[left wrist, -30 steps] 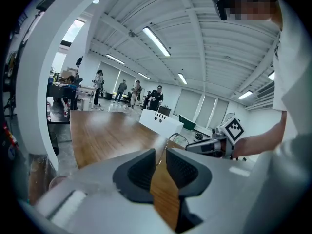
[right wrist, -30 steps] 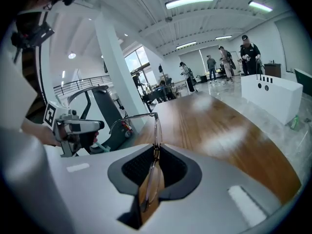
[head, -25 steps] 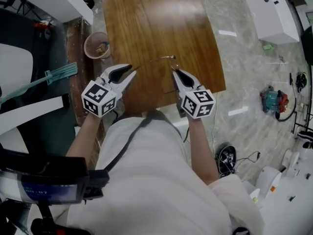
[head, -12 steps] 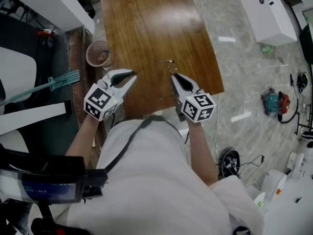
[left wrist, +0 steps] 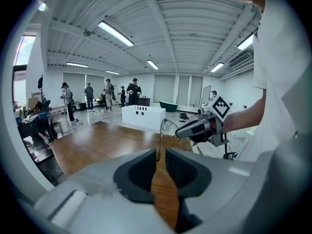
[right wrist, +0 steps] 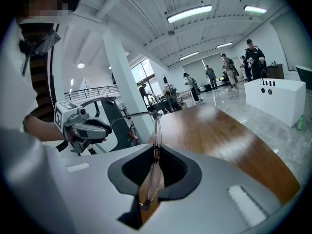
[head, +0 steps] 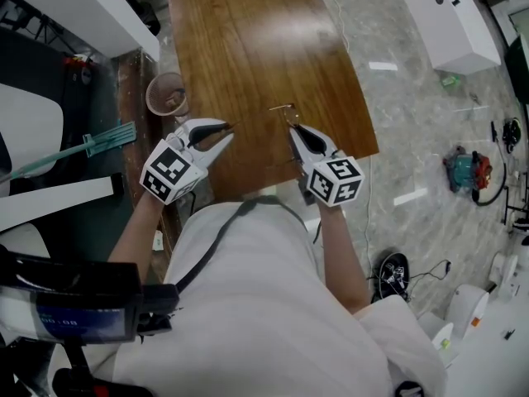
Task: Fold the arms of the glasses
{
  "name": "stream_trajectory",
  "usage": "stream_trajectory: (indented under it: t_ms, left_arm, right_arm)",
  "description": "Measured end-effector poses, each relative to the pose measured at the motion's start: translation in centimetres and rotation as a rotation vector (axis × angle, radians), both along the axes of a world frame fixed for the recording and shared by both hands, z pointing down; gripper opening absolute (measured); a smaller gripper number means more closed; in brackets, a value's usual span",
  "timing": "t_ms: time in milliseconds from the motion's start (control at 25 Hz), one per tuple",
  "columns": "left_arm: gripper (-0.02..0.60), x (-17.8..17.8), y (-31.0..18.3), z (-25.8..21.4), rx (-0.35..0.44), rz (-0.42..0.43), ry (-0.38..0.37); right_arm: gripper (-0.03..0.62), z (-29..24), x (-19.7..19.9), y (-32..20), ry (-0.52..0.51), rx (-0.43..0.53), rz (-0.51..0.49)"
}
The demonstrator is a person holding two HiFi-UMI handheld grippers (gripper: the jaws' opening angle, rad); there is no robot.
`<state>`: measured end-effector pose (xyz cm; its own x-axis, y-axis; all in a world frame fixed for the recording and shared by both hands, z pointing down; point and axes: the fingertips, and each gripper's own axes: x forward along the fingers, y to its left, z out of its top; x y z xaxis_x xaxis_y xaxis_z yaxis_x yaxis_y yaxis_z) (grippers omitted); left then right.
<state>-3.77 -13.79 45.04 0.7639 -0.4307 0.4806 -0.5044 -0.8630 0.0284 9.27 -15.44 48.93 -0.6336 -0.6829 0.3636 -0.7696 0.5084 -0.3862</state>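
Observation:
The thin wire-framed glasses (head: 283,107) hang in the air over the near edge of the wooden table (head: 248,40). My right gripper (head: 294,128) is shut on the front of the glasses, and a lens (right wrist: 148,184) sits between its pads. One arm (right wrist: 131,116) reaches sideways to my left gripper (head: 226,131). In the left gripper view the arm's tip (left wrist: 159,143) lies in the narrow gap of the left gripper (left wrist: 158,152). Those jaws are opening and the gap is wider than the wire. The right gripper (left wrist: 187,129) is just beyond.
A round bin (head: 168,95) stands on the floor left of the table, with a teal broom (head: 91,143) nearby. A white unit (head: 450,15) sits on the marble floor to the right. Cables and tools lie at the far right. Several people stand in the background.
The left gripper has rolled and shifted a little along the arm, and its jaws narrowed and then widened again. The right gripper keeps its hold on the glasses and has hardly moved.

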Motion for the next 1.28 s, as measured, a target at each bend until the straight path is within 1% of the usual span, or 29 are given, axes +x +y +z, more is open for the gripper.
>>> stream_trajectory:
  t_ms: [40, 160, 240, 360, 480, 520, 640, 760, 880, 960, 1160, 1280]
  left_arm:
    - [0.071, 0.0, -0.1, 0.1, 0.008, 0.010, -0.021]
    - [0.072, 0.0, 0.1, 0.5, 0.051, 0.060, -0.127]
    - [0.080, 0.2, 0.1, 0.7, 0.071, 0.072, -0.169]
    - [0.112, 0.4, 0.0, 0.6, 0.075, 0.056, -0.170]
    - [0.114, 0.6, -0.1, 0.5, 0.081, 0.048, -0.178]
    - [0.105, 0.6, -0.1, 0.5, 0.086, 0.042, -0.186]
    - [0.025, 0.4, -0.3, 0.6, 0.090, 0.020, -0.204]
    - [0.023, 0.4, -0.3, 1.0, 0.068, 0.022, -0.206]
    - [0.023, 0.5, 0.0, 1.1, 0.032, 0.022, -0.174]
    - [0.021, 0.7, 0.2, 1.2, 0.000, 0.036, -0.153]
    - [0.023, 2.5, 1.2, 1.3, -0.090, 0.123, -0.097]
    - [0.025, 3.5, 1.8, 1.5, -0.112, 0.175, -0.105]
  right_arm:
    - [0.043, 0.0, 0.0, 0.0, 0.006, 0.002, -0.002]
    - [0.042, 0.1, 0.0, 0.0, 0.029, 0.009, -0.009]
    - [0.043, 0.2, 0.0, 0.1, 0.039, 0.011, -0.014]
    - [0.041, 0.2, 0.0, 0.1, 0.043, 0.011, -0.015]
    - [0.041, 0.1, -0.1, 0.0, 0.049, 0.016, -0.019]
    - [0.042, 0.0, -0.1, 0.0, 0.054, 0.018, -0.020]
    - [0.043, -0.1, -0.3, 0.1, 0.060, 0.025, -0.024]
    - [0.041, -0.5, -0.3, 0.1, 0.045, 0.031, -0.021]
    - [0.041, -1.3, -0.2, 0.0, -0.006, 0.024, -0.016]
    - [0.041, -2.0, -0.3, -0.2, -0.022, 0.032, -0.025]
    - [0.041, -3.5, -0.8, -0.9, -0.058, 0.066, -0.040]
    - [0.041, -4.3, -1.3, -1.1, -0.077, 0.090, -0.055]
